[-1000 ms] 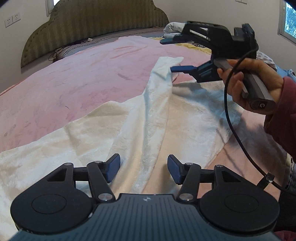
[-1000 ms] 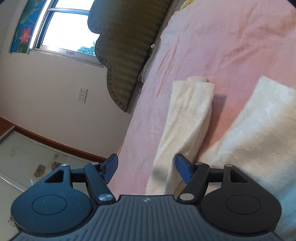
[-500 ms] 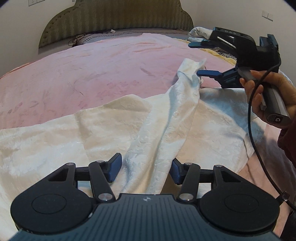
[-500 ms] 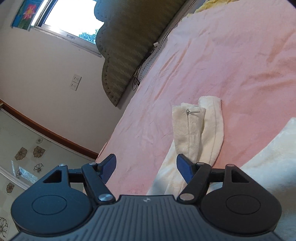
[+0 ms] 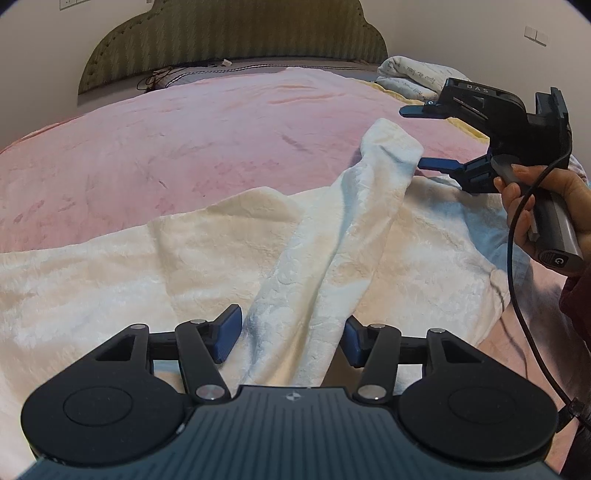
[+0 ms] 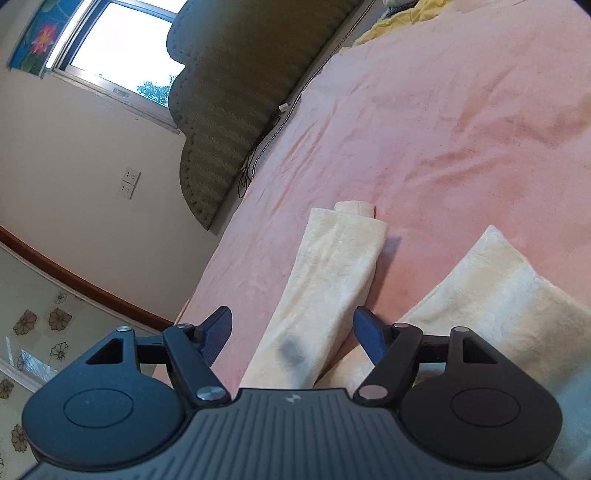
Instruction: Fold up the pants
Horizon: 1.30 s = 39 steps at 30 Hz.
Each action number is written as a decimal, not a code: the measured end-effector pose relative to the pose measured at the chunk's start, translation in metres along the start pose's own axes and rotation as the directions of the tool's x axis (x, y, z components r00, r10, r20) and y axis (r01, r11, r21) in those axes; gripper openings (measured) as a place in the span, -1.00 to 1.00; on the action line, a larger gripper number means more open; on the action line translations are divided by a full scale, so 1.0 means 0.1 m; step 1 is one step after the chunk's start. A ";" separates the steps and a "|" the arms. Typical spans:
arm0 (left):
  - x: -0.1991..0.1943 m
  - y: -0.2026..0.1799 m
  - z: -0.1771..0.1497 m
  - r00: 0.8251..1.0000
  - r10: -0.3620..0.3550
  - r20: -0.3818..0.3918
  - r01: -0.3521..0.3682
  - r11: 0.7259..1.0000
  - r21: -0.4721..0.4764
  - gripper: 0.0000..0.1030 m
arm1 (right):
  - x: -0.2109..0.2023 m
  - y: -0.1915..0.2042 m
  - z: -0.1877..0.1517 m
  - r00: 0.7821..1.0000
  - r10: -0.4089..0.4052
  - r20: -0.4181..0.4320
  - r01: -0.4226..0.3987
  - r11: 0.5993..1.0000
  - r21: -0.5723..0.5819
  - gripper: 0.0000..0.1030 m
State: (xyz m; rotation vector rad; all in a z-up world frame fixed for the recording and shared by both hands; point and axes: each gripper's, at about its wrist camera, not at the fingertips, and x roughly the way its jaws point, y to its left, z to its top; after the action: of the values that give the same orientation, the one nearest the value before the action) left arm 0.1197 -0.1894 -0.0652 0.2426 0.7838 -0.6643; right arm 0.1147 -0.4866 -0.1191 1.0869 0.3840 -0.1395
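Right now the cream pants (image 5: pixel 229 254) lie spread across the pink bed (image 5: pixel 192 147), one leg draped over them toward the headboard (image 5: pixel 229 33), left gripper (image 5: pixel 291 338) and right gripper (image 6: pixel 291 334) jaws apart, straddling it, apparently to pinch.

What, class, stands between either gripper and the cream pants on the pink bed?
Nothing visible does. The raised fold of the pants already runs between the open fingers of the left gripper, and the right gripper sits open at its far end, over the bedspread.
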 end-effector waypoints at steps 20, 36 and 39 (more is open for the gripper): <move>-0.13 0.11 0.03 0.996 0.055 0.074 -0.046 0.992 -0.118 -0.59 | 0.05 0.50 0.33 0.993 0.110 0.031 -0.107 0.989 -0.106 -0.88; -0.37 -0.23 -0.14 0.997 -0.063 0.050 0.057 0.990 0.125 -0.83 | -1.32 -0.37 -0.08 0.981 -0.112 0.157 0.105 0.993 0.053 -0.87; -0.45 -0.18 -0.15 0.994 -0.093 0.053 0.086 0.989 0.123 -0.84 | -1.40 -0.36 -0.12 0.978 -0.114 0.177 0.111 0.993 0.028 -0.87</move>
State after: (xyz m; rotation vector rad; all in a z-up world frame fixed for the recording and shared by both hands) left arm 0.0764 -0.1760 -0.0428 0.2981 0.7024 -0.8016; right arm -0.0283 -0.5032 -0.1022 1.0615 0.2832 -0.3394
